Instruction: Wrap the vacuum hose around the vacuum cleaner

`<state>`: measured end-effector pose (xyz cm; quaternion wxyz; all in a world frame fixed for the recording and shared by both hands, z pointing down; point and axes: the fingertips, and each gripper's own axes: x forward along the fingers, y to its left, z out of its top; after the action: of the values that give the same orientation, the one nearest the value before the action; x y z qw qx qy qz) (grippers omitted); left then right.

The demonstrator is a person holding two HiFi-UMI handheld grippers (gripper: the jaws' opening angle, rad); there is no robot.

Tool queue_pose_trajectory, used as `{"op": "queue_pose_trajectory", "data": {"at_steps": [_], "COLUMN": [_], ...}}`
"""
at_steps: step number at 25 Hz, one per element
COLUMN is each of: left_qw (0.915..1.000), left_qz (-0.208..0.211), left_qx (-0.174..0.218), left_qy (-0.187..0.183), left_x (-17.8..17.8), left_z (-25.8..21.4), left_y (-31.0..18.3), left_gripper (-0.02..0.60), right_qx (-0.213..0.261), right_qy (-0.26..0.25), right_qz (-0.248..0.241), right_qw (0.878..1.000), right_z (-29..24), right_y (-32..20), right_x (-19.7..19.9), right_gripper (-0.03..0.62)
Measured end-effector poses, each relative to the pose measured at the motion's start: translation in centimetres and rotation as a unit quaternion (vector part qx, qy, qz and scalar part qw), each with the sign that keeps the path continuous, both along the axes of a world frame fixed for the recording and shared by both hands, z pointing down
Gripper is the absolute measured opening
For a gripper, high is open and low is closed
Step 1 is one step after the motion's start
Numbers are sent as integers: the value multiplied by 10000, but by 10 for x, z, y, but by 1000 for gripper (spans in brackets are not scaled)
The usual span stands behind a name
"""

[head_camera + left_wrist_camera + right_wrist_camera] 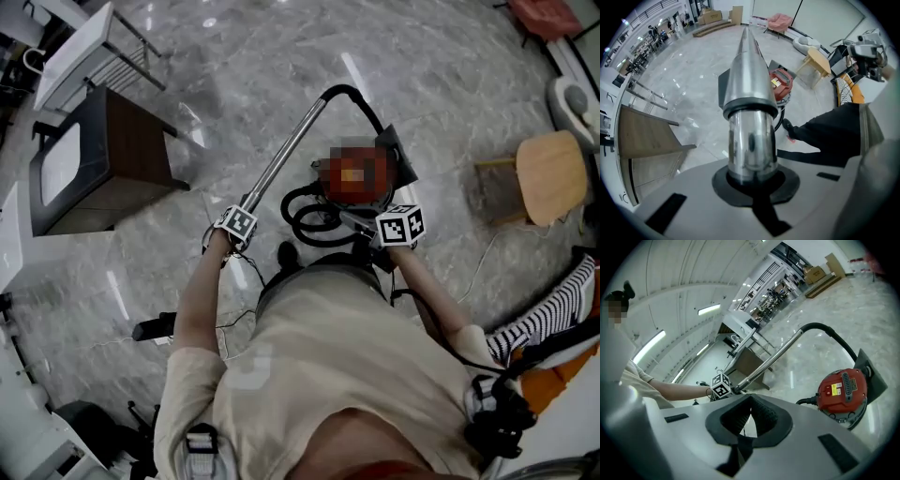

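Observation:
The red canister vacuum cleaner (841, 390) stands on the marble floor in front of me. Its black hose (309, 214) lies in loose loops on the near side of it. Another stretch of hose arches from the vacuum's far side to the top of the metal wand tube (286, 150). My left gripper (242, 214) is shut on the lower end of that tube (749, 126), which slants up and away from it. My right gripper (749, 422) hovers just right of the hose loops with its jaws shut and nothing between them.
A dark wooden cabinet (103, 155) and a white rack (84, 47) stand at the left. A round wooden stool (553, 173) is at the right, with a thin cable (487, 253) on the floor near it. Striped cloth (548, 319) lies at the right edge.

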<state>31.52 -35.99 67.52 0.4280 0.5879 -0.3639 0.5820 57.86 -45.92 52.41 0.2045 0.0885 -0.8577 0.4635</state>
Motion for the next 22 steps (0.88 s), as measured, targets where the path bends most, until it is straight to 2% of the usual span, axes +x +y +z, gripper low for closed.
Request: {"op": "queue_pose_trajectory", "data": {"at_steps": [5,9,14,17,22], "left_qw": [9986,9987,9984,9984,9983], "left_qz": [468,508,-18,-215,-77], "left_qx": [-128,10,-428,-469,-573], "left_qy": [-220,-68,366,227,96], "left_x": [-91,-127,-119,-111,-116], "left_z": [31,42,52,43,48], "left_y": [36,63,85,75,69], "left_gripper": [14,14,14,15,15], "right_qx": [168,87,-251,-242,-35], "right_qy": [444,753,902,921,882], "right_qz": [180,416,1005,1223,1140], "right_qw": [9987,9963,9905,9879,9895], "right_z": [6,15,27,31,32], "right_y": [39,67,90,92,82], "right_x": [-59,-68,-52,-49,-59], "right_gripper": [5,5,5,5,5]}}
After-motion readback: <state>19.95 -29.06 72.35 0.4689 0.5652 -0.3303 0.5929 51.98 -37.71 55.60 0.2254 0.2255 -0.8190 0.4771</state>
